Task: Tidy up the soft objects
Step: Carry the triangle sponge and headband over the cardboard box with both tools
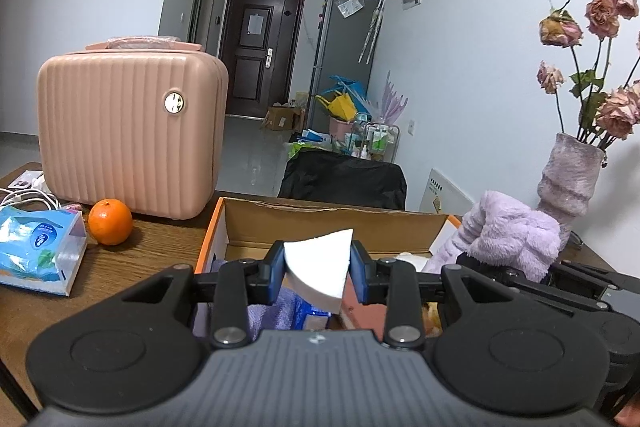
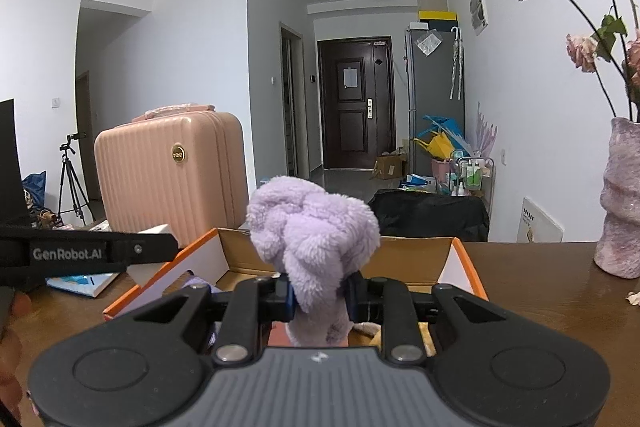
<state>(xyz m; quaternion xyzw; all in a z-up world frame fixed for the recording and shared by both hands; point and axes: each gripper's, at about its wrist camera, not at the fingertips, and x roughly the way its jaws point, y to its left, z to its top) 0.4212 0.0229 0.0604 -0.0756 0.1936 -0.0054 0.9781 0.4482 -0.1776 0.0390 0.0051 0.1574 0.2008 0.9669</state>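
A white wedge-shaped sponge [image 1: 318, 265] is clamped between the pads of my left gripper [image 1: 319, 273], held above the open cardboard box [image 1: 340, 223] with orange-edged flaps. Inside the box lie purple and blue soft items [image 1: 276, 311], partly hidden by the gripper. My right gripper [image 2: 320, 293] is shut on a fluffy lilac cloth [image 2: 314, 231], which bulges up over its pads above the same box [image 2: 412, 259]. In the left wrist view that lilac cloth [image 1: 508, 233] and the right gripper's black body [image 1: 580, 287] sit just right of the box.
On the wooden table [image 1: 140, 251] stand a pink ribbed case [image 1: 128, 131], an orange [image 1: 110, 221] and a blue tissue pack [image 1: 38, 251] on the left. A lilac vase [image 2: 620, 199] of dried roses stands at right. A black chair back [image 1: 342, 185] is behind the box.
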